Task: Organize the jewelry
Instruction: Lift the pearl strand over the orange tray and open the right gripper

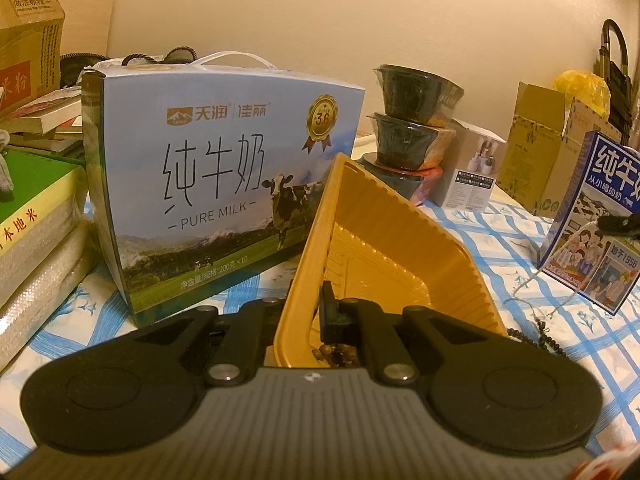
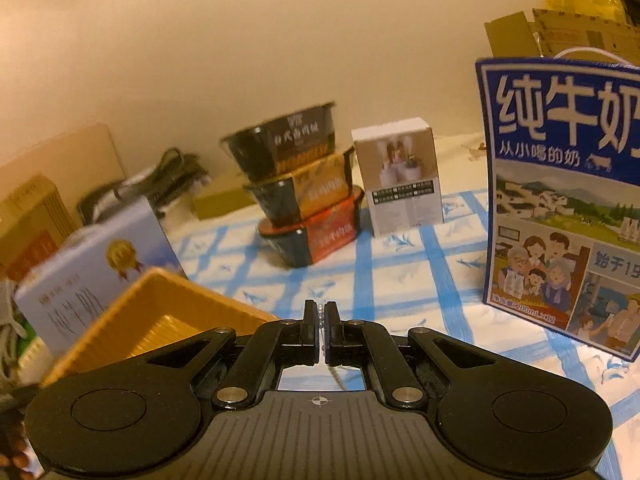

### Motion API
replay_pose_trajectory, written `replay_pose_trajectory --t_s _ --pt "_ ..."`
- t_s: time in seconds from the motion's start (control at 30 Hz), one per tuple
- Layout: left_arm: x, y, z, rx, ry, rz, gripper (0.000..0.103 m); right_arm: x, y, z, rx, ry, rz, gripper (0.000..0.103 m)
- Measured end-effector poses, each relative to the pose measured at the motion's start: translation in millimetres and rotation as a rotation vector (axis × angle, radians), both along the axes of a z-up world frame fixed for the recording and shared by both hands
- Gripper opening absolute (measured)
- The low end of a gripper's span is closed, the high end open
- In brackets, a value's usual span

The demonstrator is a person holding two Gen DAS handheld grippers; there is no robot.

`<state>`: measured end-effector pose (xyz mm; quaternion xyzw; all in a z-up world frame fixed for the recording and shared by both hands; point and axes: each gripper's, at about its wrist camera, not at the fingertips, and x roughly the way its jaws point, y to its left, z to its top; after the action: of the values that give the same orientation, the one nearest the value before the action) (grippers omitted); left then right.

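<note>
Yellow tray (image 2: 160,320), tilted in your left claw (image 1: 316,316), lay at ten o'clock from your right claw (image 2: 320,320), which pinched a bead chain (image 2: 320,314).

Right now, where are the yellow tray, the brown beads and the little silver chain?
yellow tray (image 1: 404,240), left wrist view, ribbed inner wall.
brown beads (image 1: 334,354), left wrist view, cluster inside tray.
silver chain (image 2: 319,314), right wrist view, beads between fingers.
</note>
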<state>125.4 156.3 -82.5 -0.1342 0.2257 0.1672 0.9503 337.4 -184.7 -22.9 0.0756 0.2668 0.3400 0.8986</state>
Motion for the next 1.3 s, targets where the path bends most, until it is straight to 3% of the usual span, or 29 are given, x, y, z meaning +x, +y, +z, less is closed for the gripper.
replay_pose_trajectory --t_s 0.5,0.8,0.9,1.0,1.1,1.2,1.3 --pt "-3.0 1.3 1.3 -0.02 -0.01 -0.004 0.007 -46.2 12.6 73.3 0.07 -0.071 0.059 0.003" --pt "-4.1 2.7 1.1 -0.029 -0.007 -0.005 0.007 -64.2 19.4 97.3 0.088 -0.117 0.073 0.003" --pt "-4.3 2.6 0.7 -0.032 -0.008 -0.002 0.007 -59.0 24.1 85.5 0.007 -0.103 0.033 0.002" --pt "-3.9 2.2 0.3 -0.035 -0.01 0.002 0.007 -41.6 27.0 47.3 -0.07 0.051 0.003 0.003" --pt "-5.2 1.7 0.9 -0.035 -0.011 -0.001 0.007 -31.4 27.3 4.2 -0.192 0.123 -0.056 0.003" --pt "-5.8 1.7 1.2 -0.033 -0.009 -0.003 0.007 -23.7 9.9 -13.2 -0.169 0.181 -0.113 0.003" --pt "-5.5 1.0 1.2 -0.032 -0.008 -0.001 0.007 -26.7 -10.9 10.7 -0.096 0.109 -0.154 0.003"
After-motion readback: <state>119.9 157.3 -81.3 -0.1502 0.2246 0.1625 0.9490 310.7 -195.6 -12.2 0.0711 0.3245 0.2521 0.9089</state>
